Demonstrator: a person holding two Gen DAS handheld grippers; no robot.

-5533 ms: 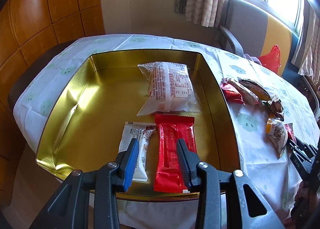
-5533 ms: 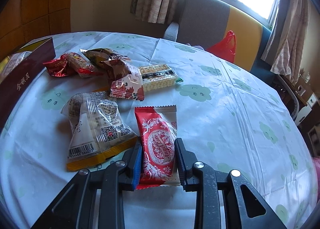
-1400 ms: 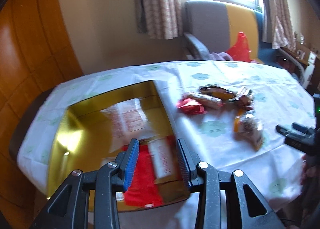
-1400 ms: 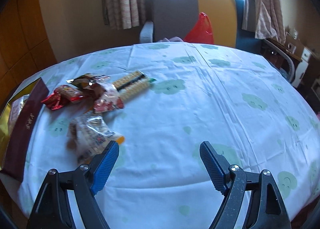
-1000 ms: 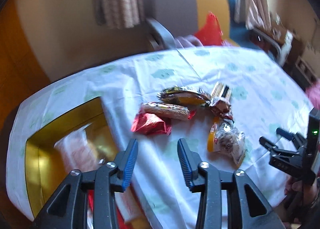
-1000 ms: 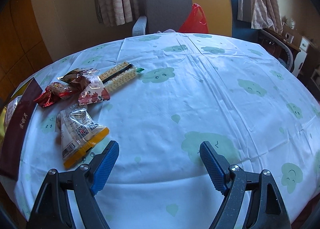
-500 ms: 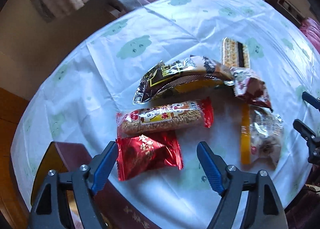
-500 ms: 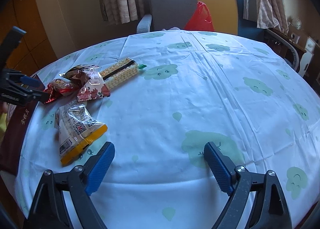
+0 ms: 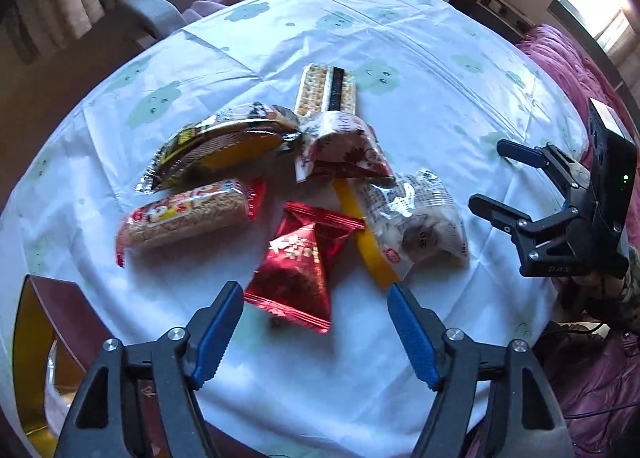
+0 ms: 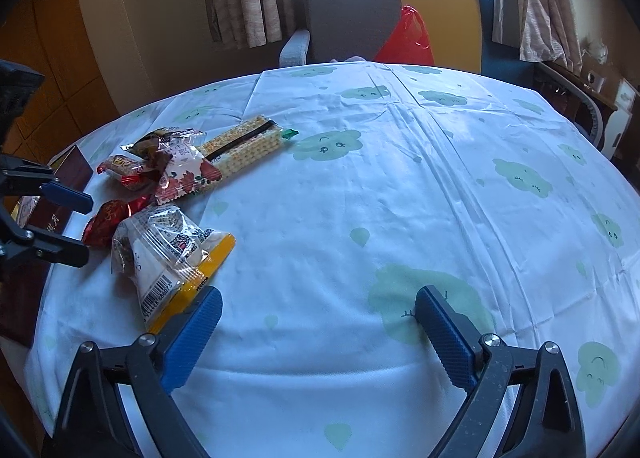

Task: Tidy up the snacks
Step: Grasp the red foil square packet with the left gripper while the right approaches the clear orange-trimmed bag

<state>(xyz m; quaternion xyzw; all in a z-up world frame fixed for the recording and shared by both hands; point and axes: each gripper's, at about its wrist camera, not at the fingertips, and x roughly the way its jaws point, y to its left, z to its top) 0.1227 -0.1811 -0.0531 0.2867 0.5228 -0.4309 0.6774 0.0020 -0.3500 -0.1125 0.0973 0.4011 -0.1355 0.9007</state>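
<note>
On the round table, covered by a white tablecloth (image 9: 400, 57) printed with green clouds, a cluster of wrapped snacks is seen; all places below are given relative to the red foil packet (image 9: 298, 262).

Left gripper (image 9: 316, 322): pointed steeply down, directly above the near edge of the red foil packet. Jaws have just been opening and now stand wide apart; the packet lies below and between the blue pads, but no contact is seen. Released, nothing held.

Right gripper (image 10: 316, 322): well to the right of the red foil packet, above bare tablecloth. Jaws have just been opening further and stand wide; nothing lies between them. Released.

Snacks recorded:
- Clear bag with yellow strip (image 9: 404, 221): just right of the packet, edges touching or overlapping.
- Puffed-grain bar in red-ended wrapper (image 9: 184, 213): just left of the packet.
- Dark brown and yellow pouch (image 9: 224, 145): beyond the bar, up and left of the packet.
- White pack with red leaf print (image 9: 340, 149): just beyond the packet, overlying the yellow strip's far end.
- Cracker sleeve with black band (image 9: 326, 91): farthest beyond, its near end under the leaf-print pack.

Maroon box with gold lining (image 9: 52, 322): left of the packet, at the table edge, only partly in view.
</note>
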